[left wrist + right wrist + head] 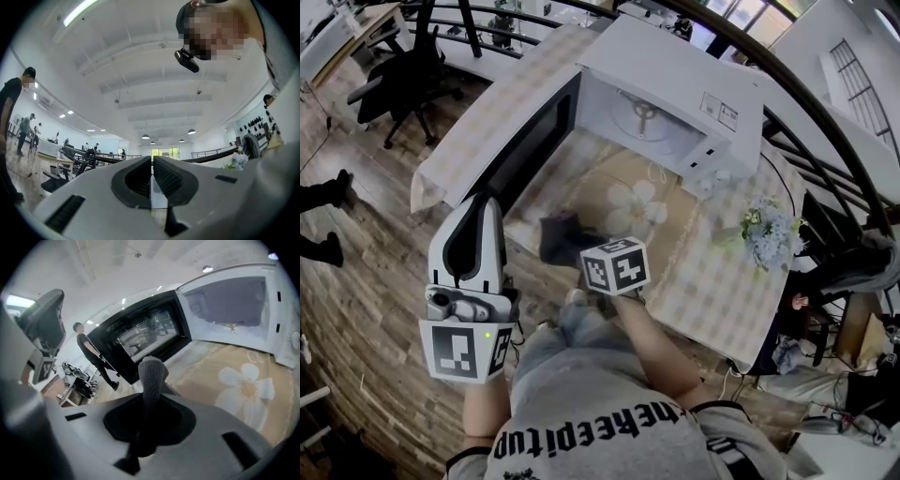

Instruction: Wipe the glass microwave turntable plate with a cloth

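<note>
While the right gripper was clamped on a gray cloth, the left gripper pointed up, its jaws almost together, holding nothing.

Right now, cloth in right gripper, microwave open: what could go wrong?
1. The right gripper pinches only a narrow fold of the cloth; it may slip while wiping.
2. The open microwave door stands beside its path; a bump is possible.
3. The left gripper is shut and points upward, steadying nothing.
</note>
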### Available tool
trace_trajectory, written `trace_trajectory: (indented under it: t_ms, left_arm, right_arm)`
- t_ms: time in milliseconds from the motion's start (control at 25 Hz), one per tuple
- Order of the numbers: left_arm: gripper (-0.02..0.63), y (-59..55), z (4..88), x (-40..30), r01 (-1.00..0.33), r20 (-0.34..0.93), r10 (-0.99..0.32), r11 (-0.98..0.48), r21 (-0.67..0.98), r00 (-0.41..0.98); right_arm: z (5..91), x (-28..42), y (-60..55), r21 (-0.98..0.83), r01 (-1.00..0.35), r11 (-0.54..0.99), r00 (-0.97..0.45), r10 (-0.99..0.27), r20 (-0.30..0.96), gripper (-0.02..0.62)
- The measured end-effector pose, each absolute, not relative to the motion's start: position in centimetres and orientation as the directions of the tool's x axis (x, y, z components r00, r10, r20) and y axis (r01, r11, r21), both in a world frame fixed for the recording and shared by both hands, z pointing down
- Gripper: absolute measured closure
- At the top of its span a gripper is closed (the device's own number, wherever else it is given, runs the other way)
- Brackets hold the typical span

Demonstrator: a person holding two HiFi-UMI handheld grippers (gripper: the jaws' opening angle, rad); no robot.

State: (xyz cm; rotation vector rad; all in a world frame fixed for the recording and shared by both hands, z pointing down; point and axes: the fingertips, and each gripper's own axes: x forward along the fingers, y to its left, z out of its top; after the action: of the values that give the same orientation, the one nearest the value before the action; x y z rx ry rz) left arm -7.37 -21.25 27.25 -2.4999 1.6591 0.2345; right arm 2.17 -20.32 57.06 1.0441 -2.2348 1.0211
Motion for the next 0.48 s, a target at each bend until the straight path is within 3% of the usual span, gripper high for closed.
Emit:
trace_trajectory:
  t_ms: [200, 360, 480]
  left_arm:
    - [0.591, -20.2, 27.3, -9.1, -0.929, -0.184, -0.912, -0.369, -0.024, 0.367]
    - [0.591, -19.7, 27.4, -9.8, -0.931, -0.177, -0.915, -0.363, -0.024, 0.362]
    - [0.591, -19.6, 27.4, -9.5, -0.928, -0.176, -0.912, -0.371, -0.027, 0.37]
  right_arm:
    - [58.5, -0.4, -18.6, -0.591, -0.729, 0.347, -0.685, -0.375, 0.625, 0.548]
    - [63.8, 3.6, -18.6, -0.404, -0.857, 0.32, -0.505, -0.369, 0.78, 0.548]
    - [64.6, 4.5, -18.8, -0.361, -0.871, 0.334, -0.474, -0.377, 0.796, 0.547]
